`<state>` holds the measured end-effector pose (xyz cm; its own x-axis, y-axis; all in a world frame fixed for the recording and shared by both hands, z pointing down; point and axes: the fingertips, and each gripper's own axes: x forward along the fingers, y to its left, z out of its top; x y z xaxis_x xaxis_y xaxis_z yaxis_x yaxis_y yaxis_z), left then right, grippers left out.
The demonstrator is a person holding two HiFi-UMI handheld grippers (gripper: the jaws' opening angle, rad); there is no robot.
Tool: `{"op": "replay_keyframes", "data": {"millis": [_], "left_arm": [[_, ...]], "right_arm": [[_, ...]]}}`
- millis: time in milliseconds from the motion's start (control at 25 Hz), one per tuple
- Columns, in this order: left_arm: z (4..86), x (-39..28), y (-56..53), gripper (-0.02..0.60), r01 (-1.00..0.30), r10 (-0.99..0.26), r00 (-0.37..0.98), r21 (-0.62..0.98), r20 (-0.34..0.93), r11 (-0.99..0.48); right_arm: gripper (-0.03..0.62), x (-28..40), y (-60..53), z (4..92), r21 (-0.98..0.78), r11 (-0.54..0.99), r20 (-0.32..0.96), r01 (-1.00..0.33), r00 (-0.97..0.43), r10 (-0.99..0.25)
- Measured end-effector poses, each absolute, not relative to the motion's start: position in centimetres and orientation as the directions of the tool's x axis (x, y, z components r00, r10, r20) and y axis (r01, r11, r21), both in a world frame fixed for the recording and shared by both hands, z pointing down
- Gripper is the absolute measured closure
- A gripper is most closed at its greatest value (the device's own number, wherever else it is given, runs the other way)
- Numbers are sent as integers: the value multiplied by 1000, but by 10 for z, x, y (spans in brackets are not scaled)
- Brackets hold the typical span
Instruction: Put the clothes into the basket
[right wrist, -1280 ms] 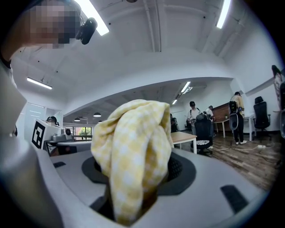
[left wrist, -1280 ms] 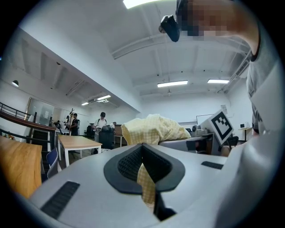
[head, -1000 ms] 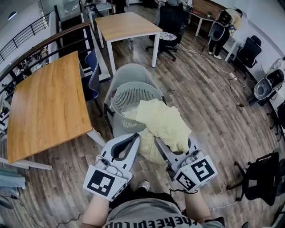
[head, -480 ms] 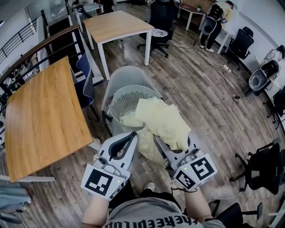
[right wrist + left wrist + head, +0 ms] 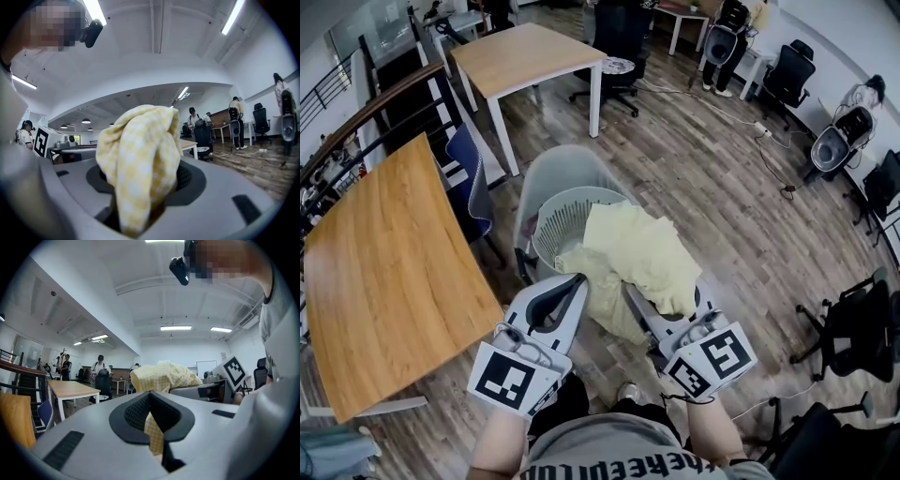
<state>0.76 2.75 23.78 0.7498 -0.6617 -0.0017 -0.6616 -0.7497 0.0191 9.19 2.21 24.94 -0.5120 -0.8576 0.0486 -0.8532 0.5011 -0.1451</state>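
A pale yellow checked garment (image 5: 637, 258) hangs between both grippers, over the near rim of a grey round laundry basket (image 5: 565, 214) that stands on a grey chair. My left gripper (image 5: 574, 281) is shut on a thin edge of the garment (image 5: 152, 432), pinched between its dark pads. My right gripper (image 5: 630, 292) is shut on a thick bunch of the same cloth (image 5: 138, 171), which fills its jaws and hides the fingertips. Both grippers point level toward the basket. Part of the garment droops inside the basket rim.
A long wooden table (image 5: 384, 272) lies to the left, a blue chair (image 5: 467, 180) beside it. A second wooden table (image 5: 525, 56) stands beyond the basket. Black office chairs (image 5: 853, 328) sit at the right. People stand at the far end of the room (image 5: 99, 369).
Both grippers have carried the garment forward; the basket and tables now sit nearer and more to the left in the head view. Both grips look unchanged.
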Motion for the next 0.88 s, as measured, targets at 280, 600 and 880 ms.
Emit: {"op": "replay_keyframes", "data": {"millis": [280,600,880], "left_arm": [[241,-1,10,568,-605,-605,796,17,7,-796],[246,-11,-7,568,-553,-553,833,26,22,-833],[250,-24,-24,569,-508,-507,862,28,14,-861]], "right_arm": [[339,83,7,253,-151,442,56,-884,-454,-889],[339,73,-4,256,-151,381,64,-912,-393,-917],[339,63,-15,258,-142,322,70,-936,-334,-940]]}}
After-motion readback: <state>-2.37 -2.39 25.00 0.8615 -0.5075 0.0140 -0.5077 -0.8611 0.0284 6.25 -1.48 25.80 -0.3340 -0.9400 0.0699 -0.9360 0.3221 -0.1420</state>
